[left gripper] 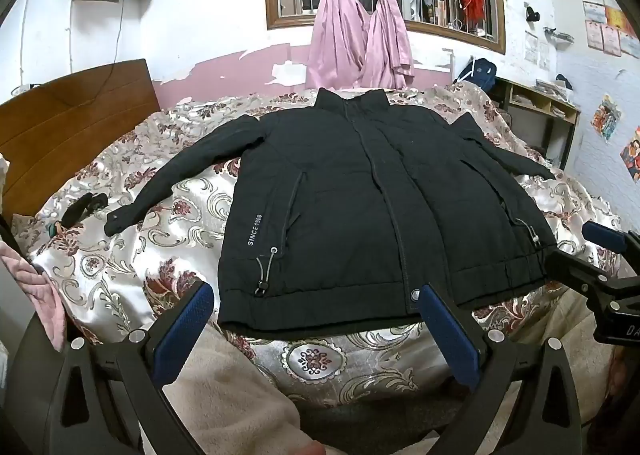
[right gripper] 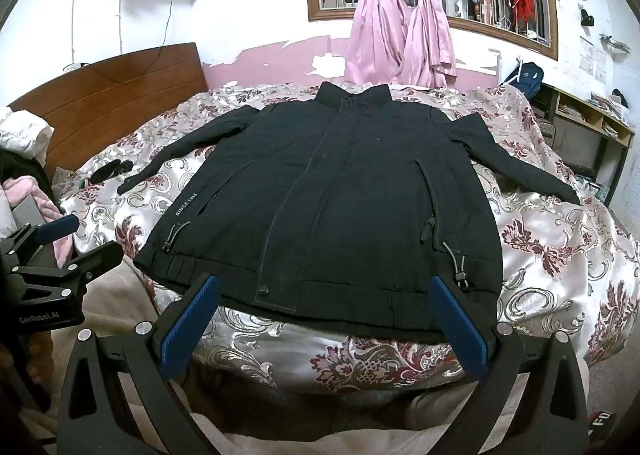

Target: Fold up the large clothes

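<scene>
A black zip jacket (left gripper: 360, 195) lies flat and face up on the bed, collar at the far side, hem toward me, both sleeves spread out to the sides. It also shows in the right wrist view (right gripper: 340, 195). My left gripper (left gripper: 316, 295) is open and empty, hovering just before the hem's left half. My right gripper (right gripper: 326, 289) is open and empty, hovering before the hem's right half. The right gripper also shows at the right edge of the left wrist view (left gripper: 600, 267). The left gripper shows at the left edge of the right wrist view (right gripper: 60, 251).
The bed has a floral satin cover (left gripper: 180, 215) and a wooden headboard (left gripper: 72, 127) at the left. A dark object (left gripper: 84, 207) lies on the cover near the left sleeve cuff. A beige blanket (left gripper: 232, 383) hangs at the near edge. Shelves (right gripper: 592, 123) stand at the right.
</scene>
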